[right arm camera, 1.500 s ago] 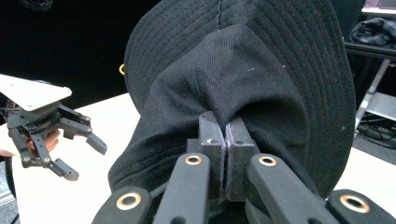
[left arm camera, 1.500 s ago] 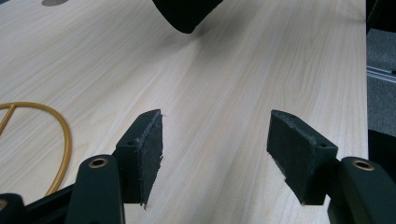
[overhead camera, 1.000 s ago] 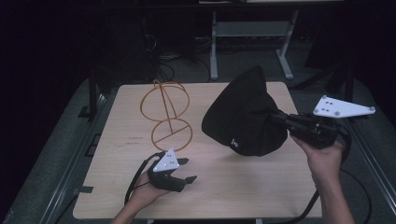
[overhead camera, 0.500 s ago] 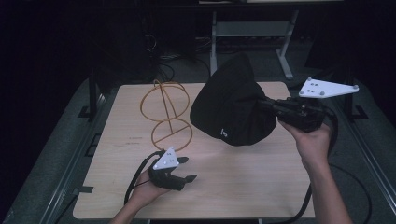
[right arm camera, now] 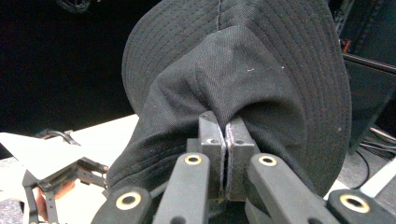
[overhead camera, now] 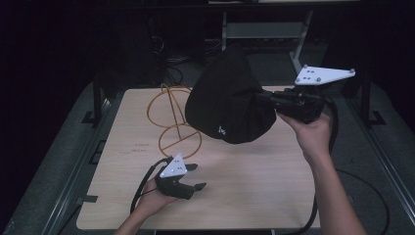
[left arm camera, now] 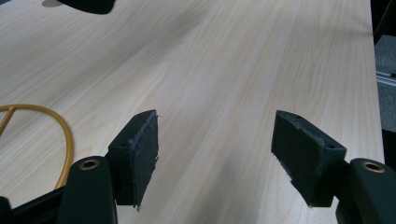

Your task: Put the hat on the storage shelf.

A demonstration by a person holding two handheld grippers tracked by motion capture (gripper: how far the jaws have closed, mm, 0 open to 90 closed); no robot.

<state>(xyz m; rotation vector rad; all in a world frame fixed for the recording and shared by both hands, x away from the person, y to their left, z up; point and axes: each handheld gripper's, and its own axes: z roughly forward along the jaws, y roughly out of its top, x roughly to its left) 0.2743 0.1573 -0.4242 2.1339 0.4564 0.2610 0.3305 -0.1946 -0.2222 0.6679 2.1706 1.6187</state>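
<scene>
Right claw point(right arm camera: 226, 135) clenched on a pinched fold of the black hat point(overhead camera: 227, 100), soft stitched twill hanging limp above the tabletop point(overhead camera: 254, 196), just right of the thin gold wire stand point(overhead camera: 173, 122). Judged best lowered crown-first over the stand's upper ring, keeping the brim clear. Left claw point(overhead camera: 195, 177) rests released in front of the stand.

A gold wire stand point(overhead camera: 177, 122) made of round hoops sits on the light wooden bench point(overhead camera: 254, 186). Behind the bench, in the dark, there is a grey metal frame point(overhead camera: 264, 30) and some cables point(overhead camera: 169, 46) on the floor.
</scene>
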